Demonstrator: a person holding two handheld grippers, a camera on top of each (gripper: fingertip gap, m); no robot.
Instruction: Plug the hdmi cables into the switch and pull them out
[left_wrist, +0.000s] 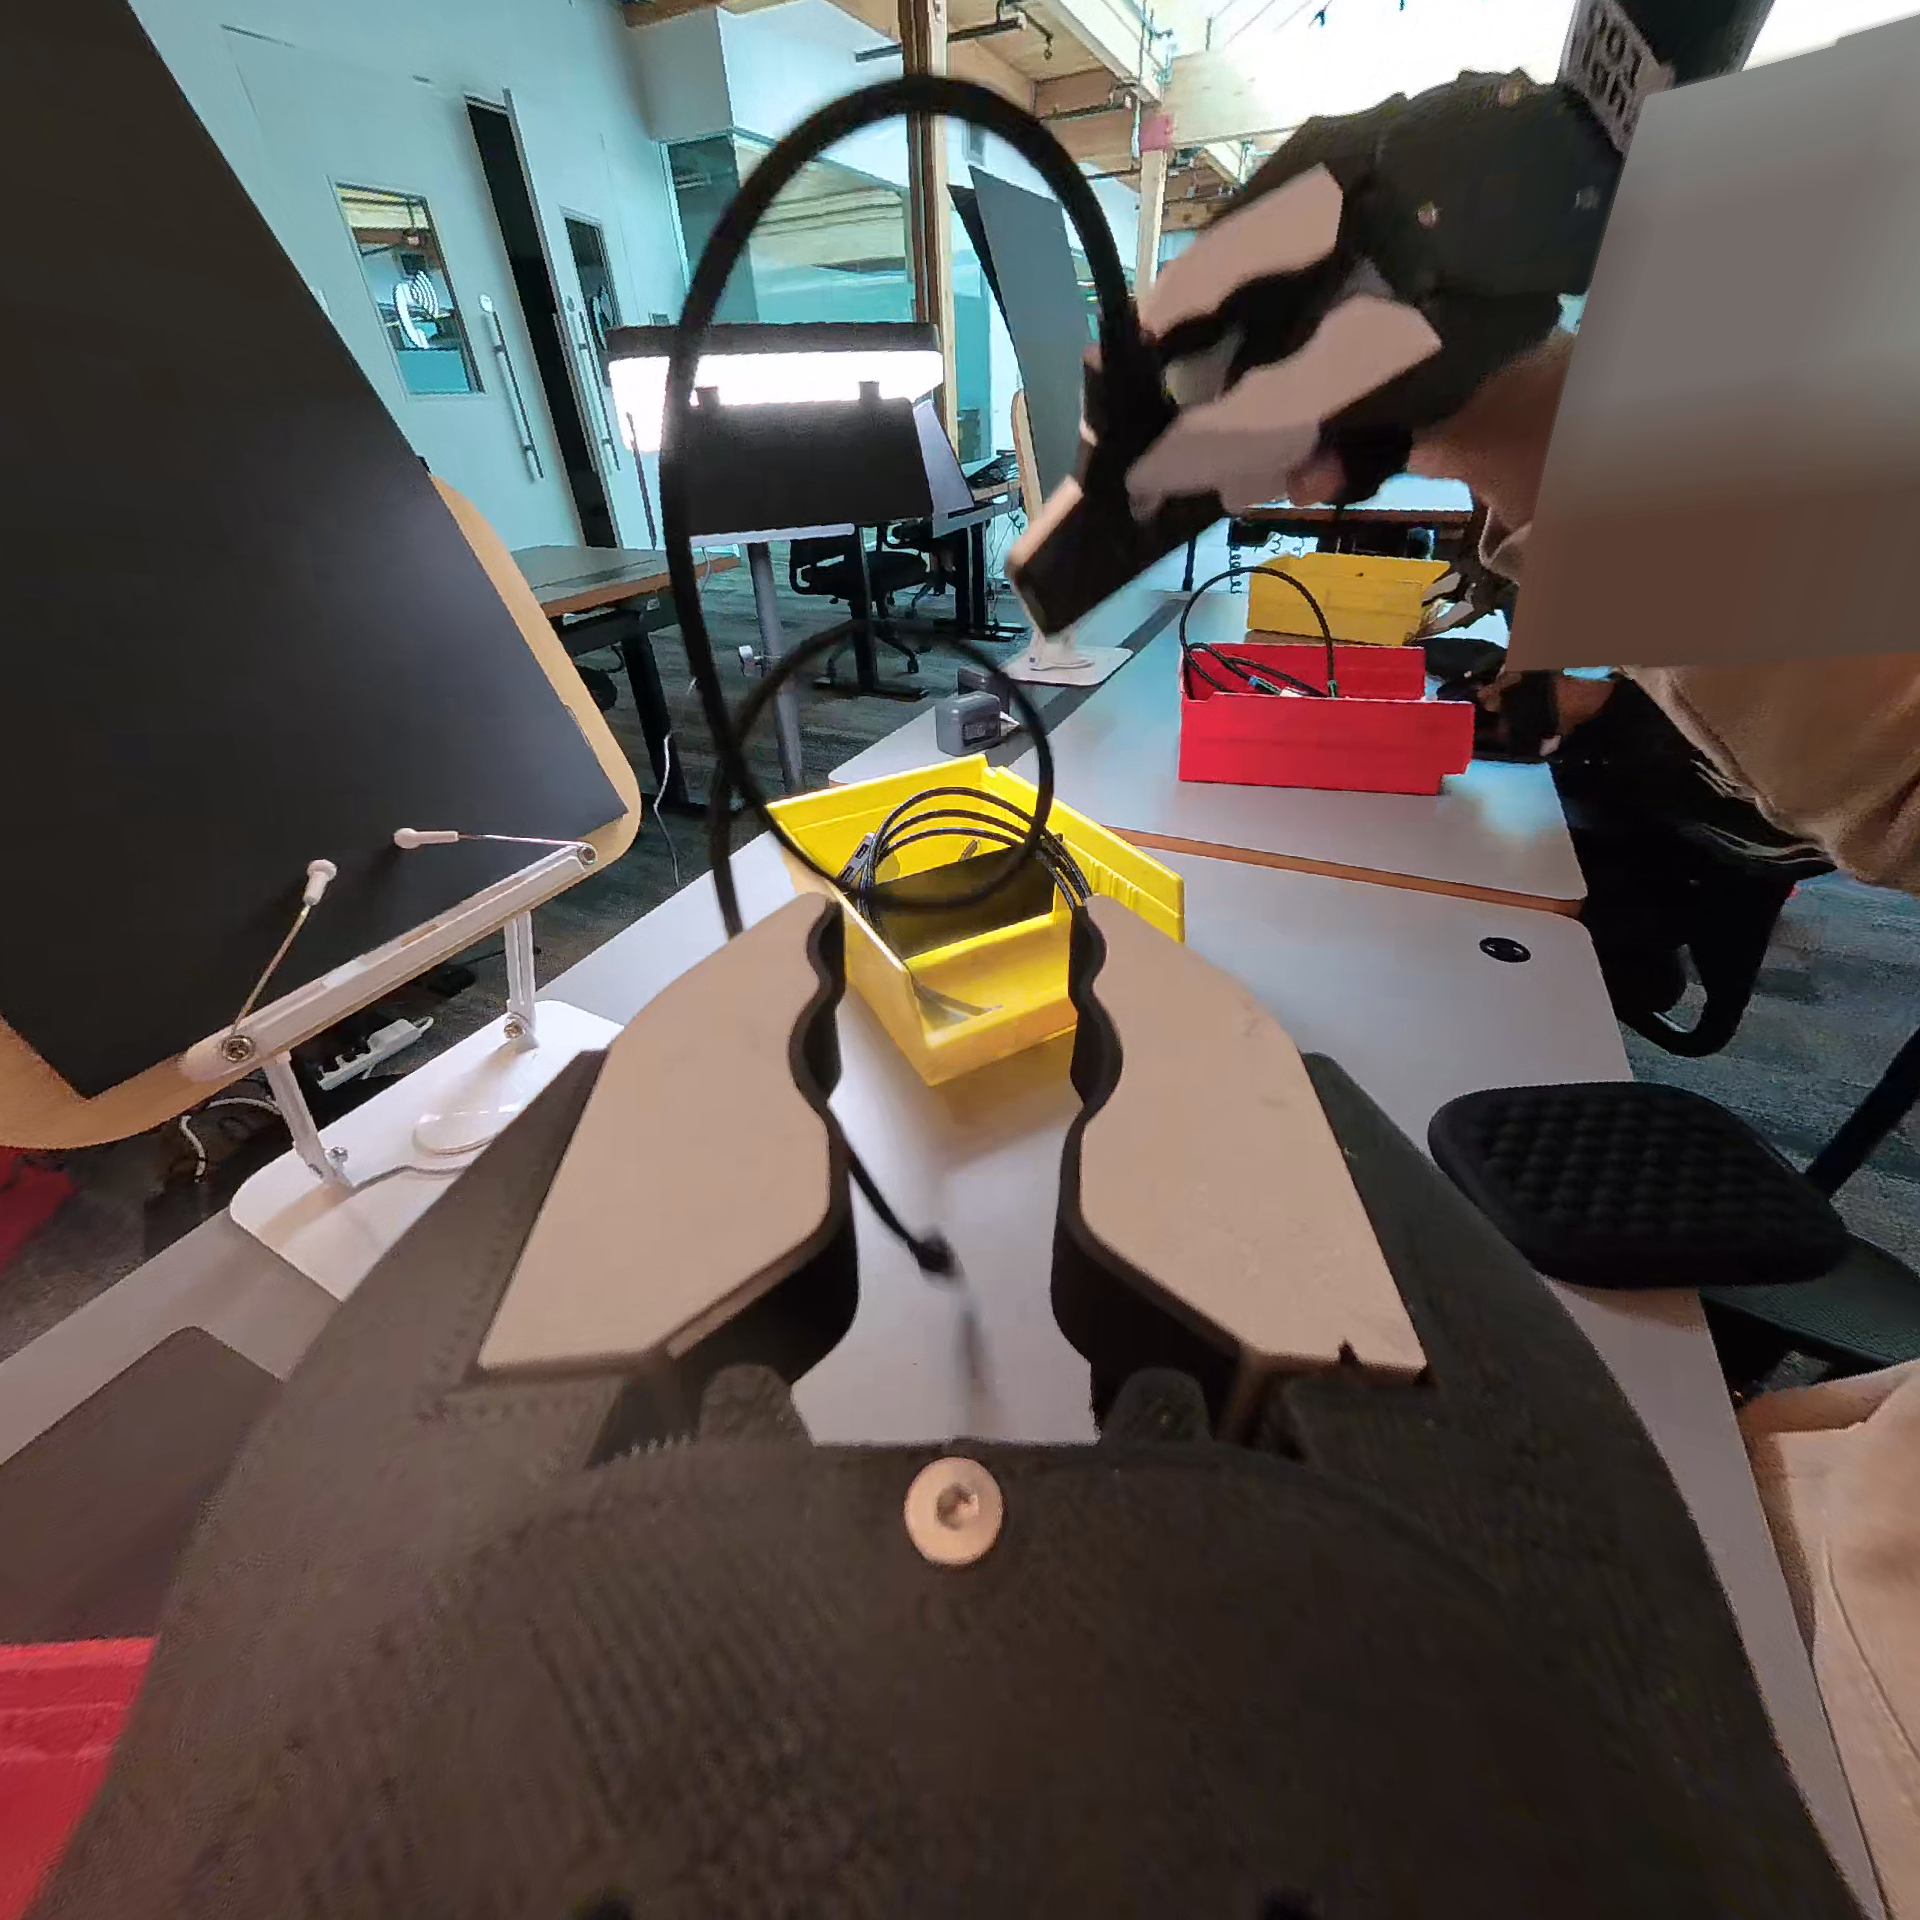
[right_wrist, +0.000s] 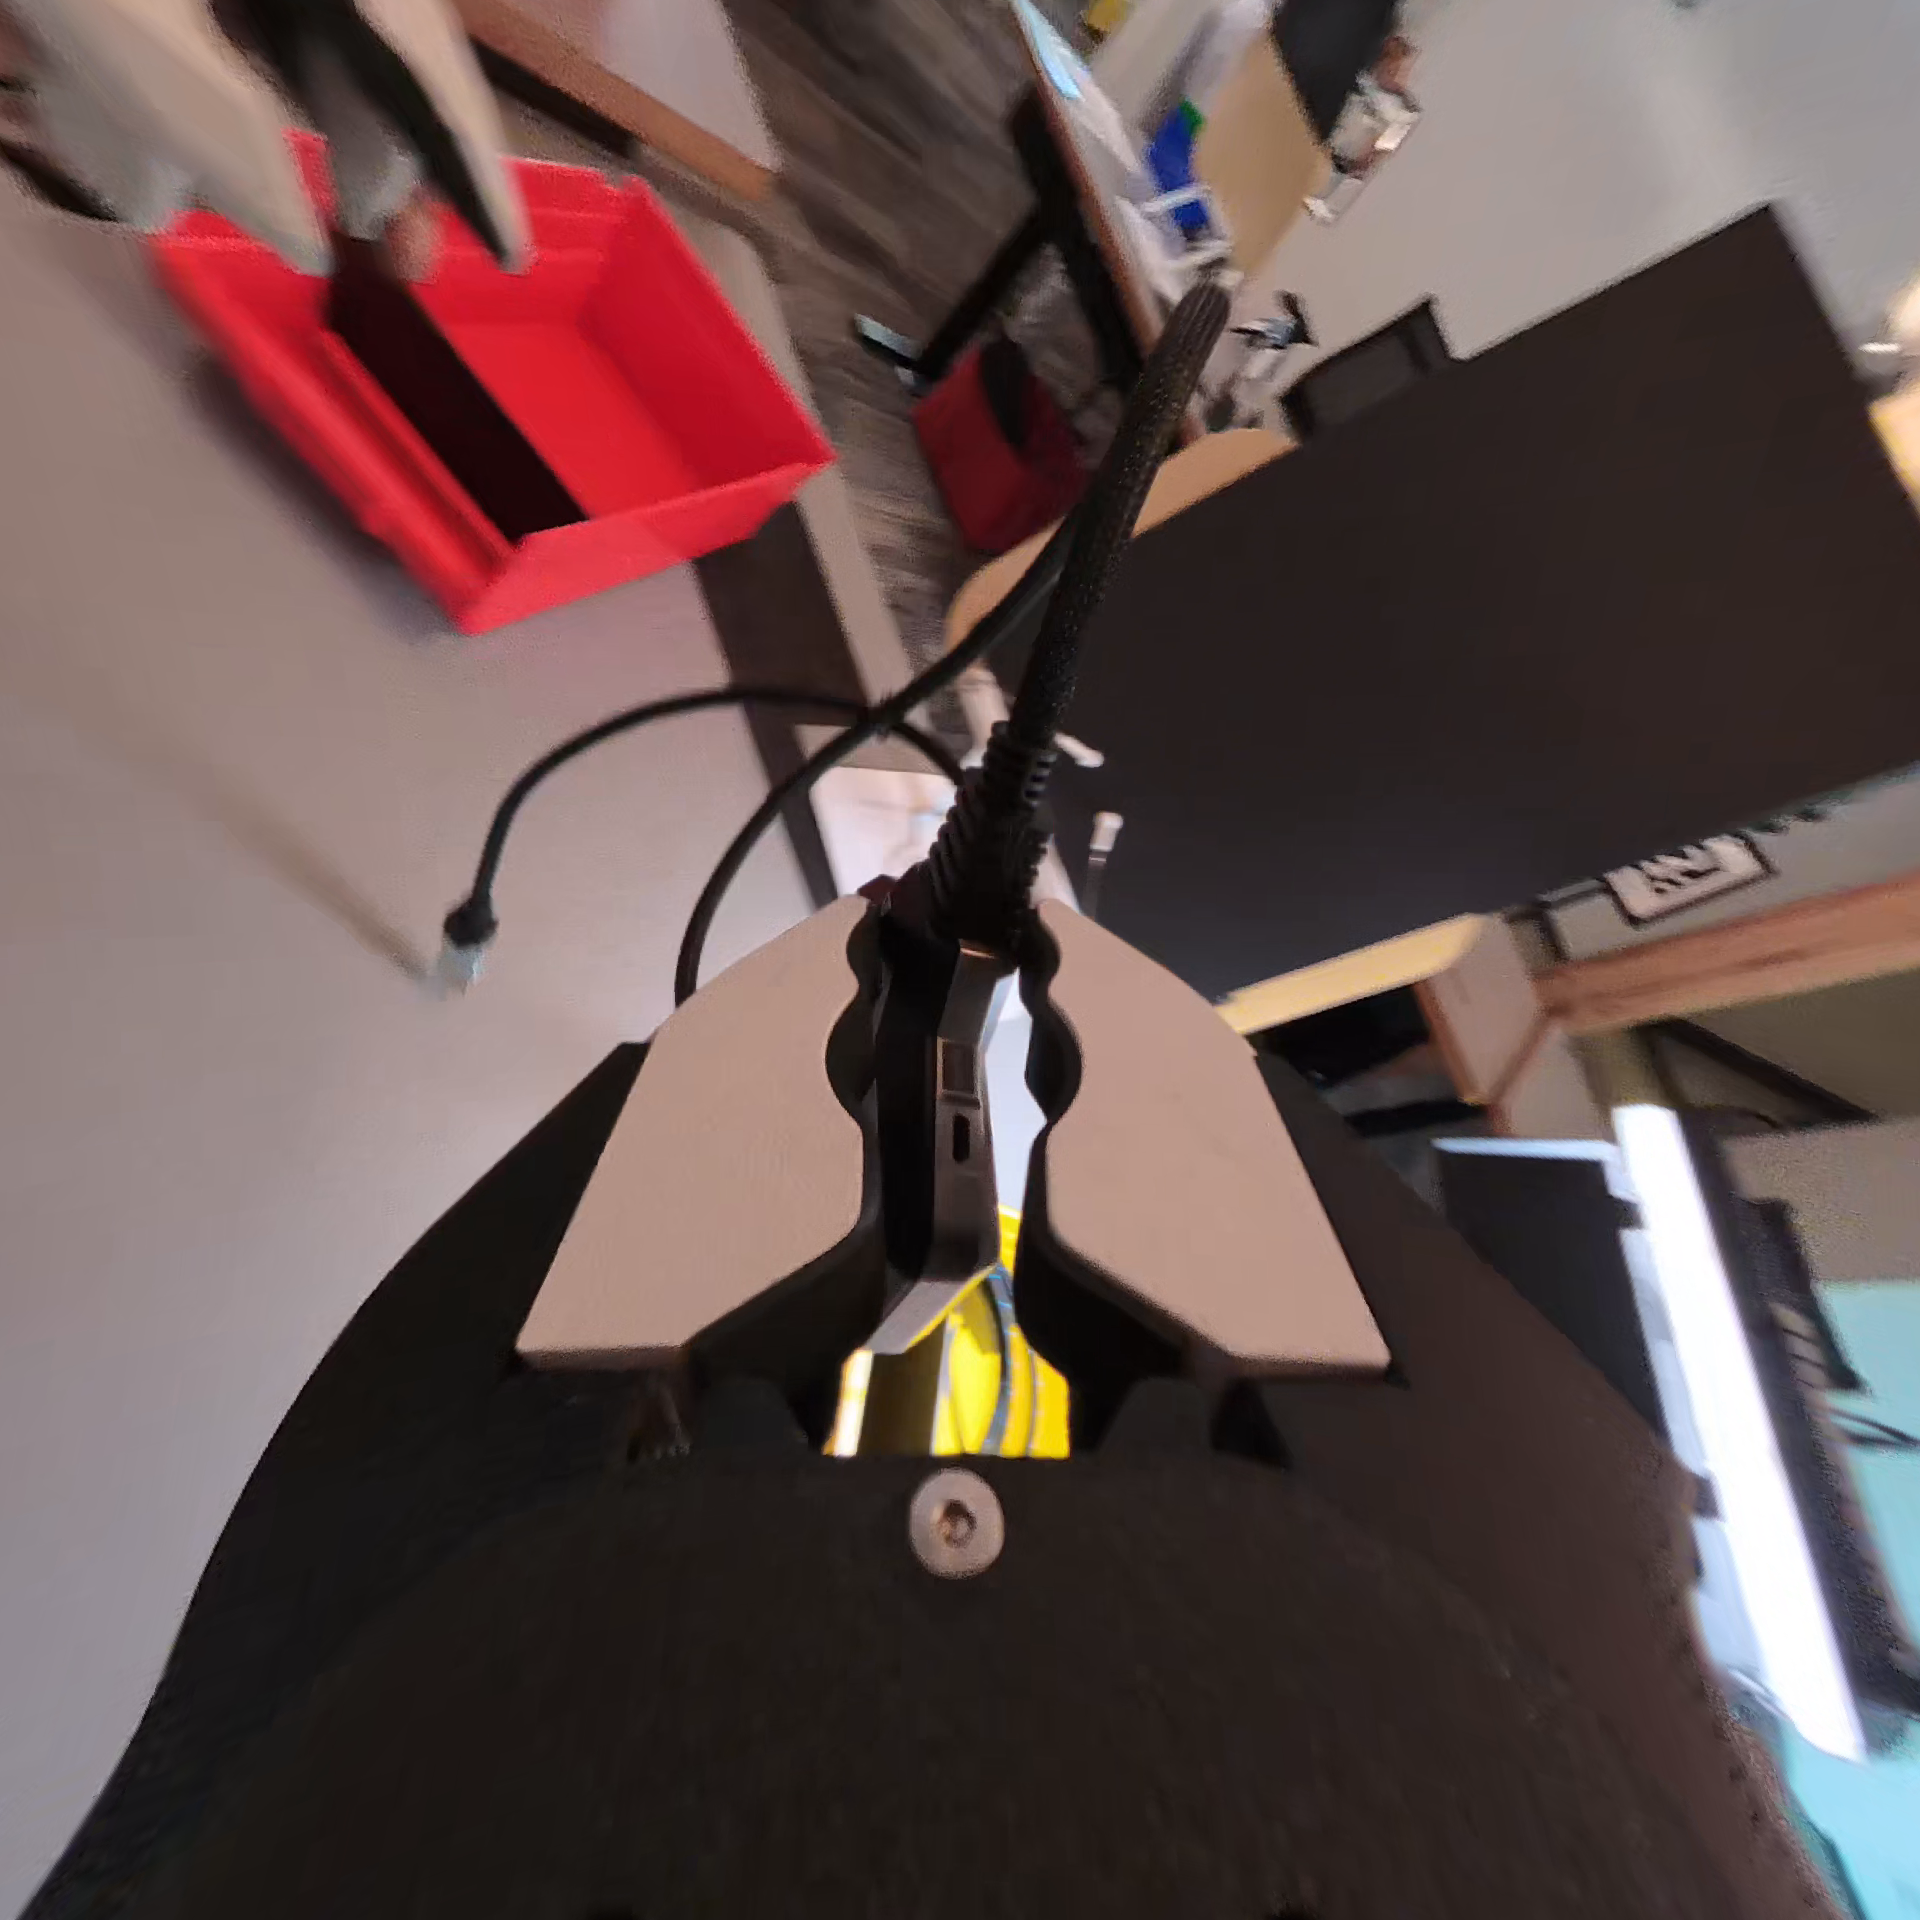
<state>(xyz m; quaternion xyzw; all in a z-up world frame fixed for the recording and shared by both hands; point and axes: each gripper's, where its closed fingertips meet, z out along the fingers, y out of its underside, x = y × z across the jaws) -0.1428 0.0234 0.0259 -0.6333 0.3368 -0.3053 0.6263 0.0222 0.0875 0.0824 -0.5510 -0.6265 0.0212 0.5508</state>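
- On the grey table (left_wrist: 1351, 997), near its far edge, a yellow bin (left_wrist: 977, 997) sits with coiled black cables and a dark flat item inside; a red bin (left_wrist: 1320, 727) with more cables stands on the next table beyond the seam, well apart from the yellow one.
- Off the table's left edge, a large black board (left_wrist: 208, 520) with a wooden rim leans on a white stand.
- Above the table, the right gripper (right_wrist: 951, 935) is held high and tilted, its jaws clenched on the switch (right_wrist: 935, 1143), a slim dark box with a silvery edge and small ports.
- A black braided cable (left_wrist: 696, 416) is plugged into the end of the switch and arcs in a wide loop down towards the left gripper.
- The left gripper (left_wrist: 951, 977) hovers low over the table with its jaws spread, gripping nothing.
- The cable's free plug (left_wrist: 935, 1257) dangles, blurred, between the spread jaws, touching neither as far as I can tell.
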